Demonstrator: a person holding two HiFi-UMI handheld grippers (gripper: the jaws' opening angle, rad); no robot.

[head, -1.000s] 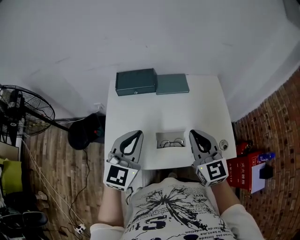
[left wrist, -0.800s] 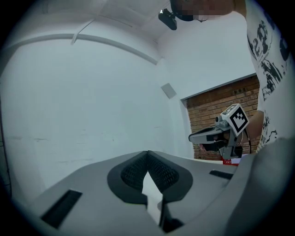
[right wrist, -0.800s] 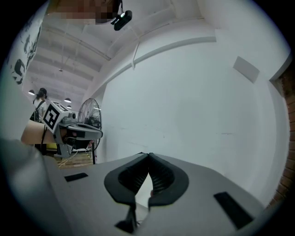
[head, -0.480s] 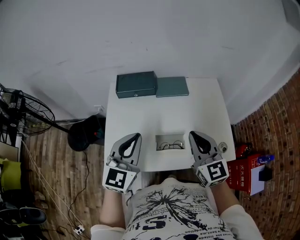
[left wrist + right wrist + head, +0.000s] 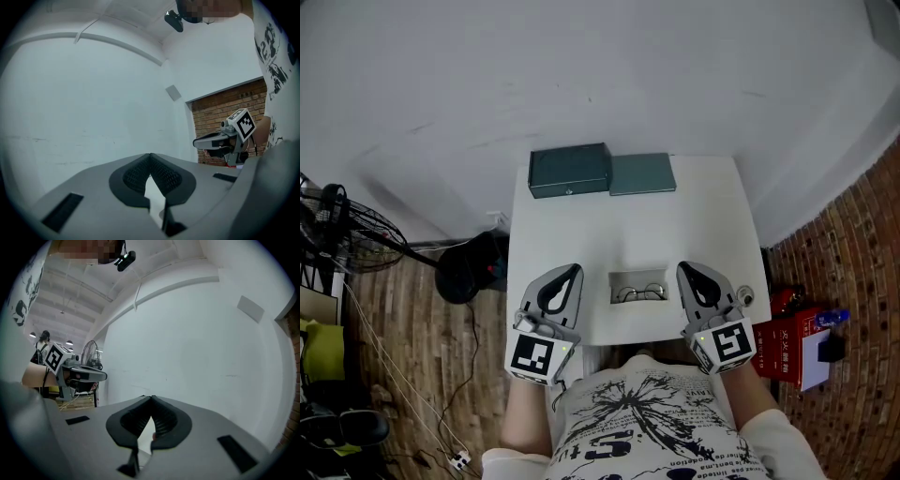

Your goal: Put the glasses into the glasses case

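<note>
Thin wire-rimmed glasses lie in a small pale open tray near the white table's front edge. At the table's far edge sit a dark teal case with a small latch and a flatter teal piece touching its right side. My left gripper is just left of the tray and my right gripper just right of it, both above the front edge. Each one's jaws meet at the tips with nothing between them, as the left gripper view and right gripper view show.
The white table stands against a white wall. A small round object sits at its right edge. On the wooden floor are a fan with black base at left and a red box at right.
The head view shifts very slightly; both grippers keep their places either side of the tray, and the glasses have not moved.
</note>
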